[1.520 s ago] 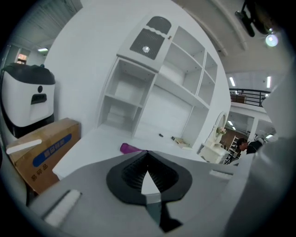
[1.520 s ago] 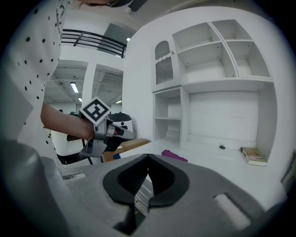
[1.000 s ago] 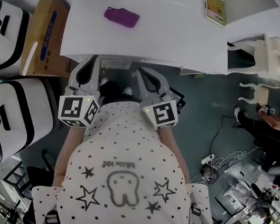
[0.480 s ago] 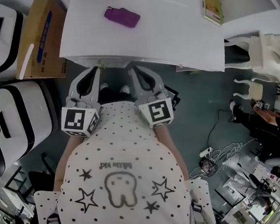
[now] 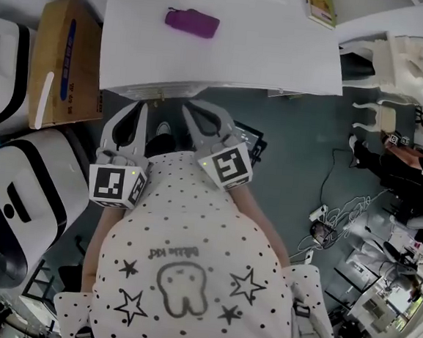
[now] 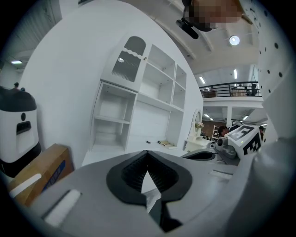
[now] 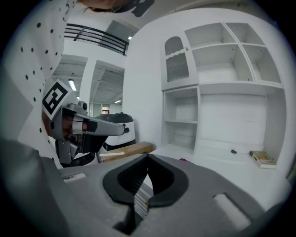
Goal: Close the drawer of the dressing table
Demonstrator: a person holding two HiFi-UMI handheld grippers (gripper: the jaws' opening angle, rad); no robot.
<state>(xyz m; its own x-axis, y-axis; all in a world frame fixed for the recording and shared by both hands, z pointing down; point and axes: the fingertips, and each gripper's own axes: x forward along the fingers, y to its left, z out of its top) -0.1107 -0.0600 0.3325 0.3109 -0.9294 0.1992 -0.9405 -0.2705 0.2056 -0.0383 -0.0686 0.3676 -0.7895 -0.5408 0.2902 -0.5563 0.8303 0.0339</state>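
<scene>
Drawer sits under the near edge of the dressing table, left of centre, its front seemingly only slightly proud of that edge. I judge it a rigid, light box on runners, not fragile, best pushed square on the front panel rather than gripped. Left gripper and right gripper are both closed and empty, tips side by side just near of the front.
</scene>
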